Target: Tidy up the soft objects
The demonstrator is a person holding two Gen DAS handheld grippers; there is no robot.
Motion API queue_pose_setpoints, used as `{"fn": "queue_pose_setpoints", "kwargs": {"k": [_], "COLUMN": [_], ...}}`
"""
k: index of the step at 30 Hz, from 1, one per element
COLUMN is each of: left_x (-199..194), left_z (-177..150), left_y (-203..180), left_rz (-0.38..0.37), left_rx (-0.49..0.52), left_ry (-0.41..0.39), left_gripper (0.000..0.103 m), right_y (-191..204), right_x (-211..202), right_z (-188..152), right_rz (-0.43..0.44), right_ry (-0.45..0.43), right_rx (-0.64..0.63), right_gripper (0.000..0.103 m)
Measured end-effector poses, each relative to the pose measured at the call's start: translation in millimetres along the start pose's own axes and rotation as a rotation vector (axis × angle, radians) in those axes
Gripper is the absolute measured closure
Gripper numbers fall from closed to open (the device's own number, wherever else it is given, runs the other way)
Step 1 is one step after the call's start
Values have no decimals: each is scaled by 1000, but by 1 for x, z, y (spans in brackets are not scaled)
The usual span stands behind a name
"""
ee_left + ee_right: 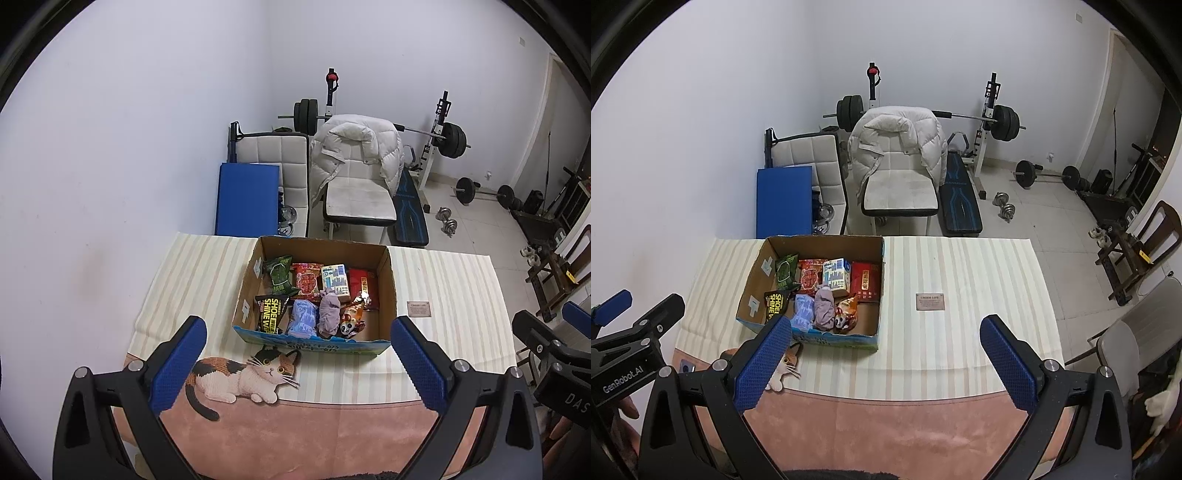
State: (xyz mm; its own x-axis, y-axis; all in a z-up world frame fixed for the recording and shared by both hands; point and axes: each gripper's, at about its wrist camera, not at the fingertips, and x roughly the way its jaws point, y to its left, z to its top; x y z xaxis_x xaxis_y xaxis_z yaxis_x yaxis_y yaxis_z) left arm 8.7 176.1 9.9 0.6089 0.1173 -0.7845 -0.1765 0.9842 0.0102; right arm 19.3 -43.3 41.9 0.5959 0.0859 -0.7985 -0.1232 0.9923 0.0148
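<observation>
Left gripper (298,343): your jaws stand wide apart and hold nothing. It hangs above the near part of the table, in front of the box. You see its black body also at the left edge of the right wrist view.
Right gripper (885,341): also spread wide, with nothing between its blue pads (1008,363). It hangs over the bare cloth to the right of the box.
Cardboard box (388,291): it stands open on the table, toward the far left side. Its near wall has a blue print.
Soft objects: all that you can see are inside the box. A lilac cloth bundle (330,310) lies near the middle, leaning on the packs around it.
Back row in box: a dark green pack (279,275), a red snack pack (306,284), a white and blue tissue pack (335,281) and a red pack (364,286) at the right.
Front row in box: a black pack with yellow letters "SHOE SHINE" (270,314), a light blue pack (303,318) just beside the bundle, and a small pack with a panda face (351,321) on its other side.
Tablecloth (960,332): cream stripes, with a pink band near you. A printed cat (240,376) lies on it in front of the box, and a small brown label (930,301) is well apart to the right.
Behind the table: a white chair with a white padded jacket (354,147) over its back, and a barbell on a rack (448,134).
</observation>
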Motion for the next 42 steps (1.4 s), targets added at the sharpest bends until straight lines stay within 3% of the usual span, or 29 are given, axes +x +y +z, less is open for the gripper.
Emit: {"fn": "queue_pose_setpoints", "kwargs": {"k": [42], "left_x": [-2], "left_z": [-3], "left_y": [-6], "left_rz": [5], "left_rx": [-5], "left_ry": [-7], "left_gripper": [1], "right_y": [-14], "right_x": [-8], "right_z": [0], "right_rz": [-13], "right_ry": [-25], "right_rx": [-24], "right_gripper": [0]}}
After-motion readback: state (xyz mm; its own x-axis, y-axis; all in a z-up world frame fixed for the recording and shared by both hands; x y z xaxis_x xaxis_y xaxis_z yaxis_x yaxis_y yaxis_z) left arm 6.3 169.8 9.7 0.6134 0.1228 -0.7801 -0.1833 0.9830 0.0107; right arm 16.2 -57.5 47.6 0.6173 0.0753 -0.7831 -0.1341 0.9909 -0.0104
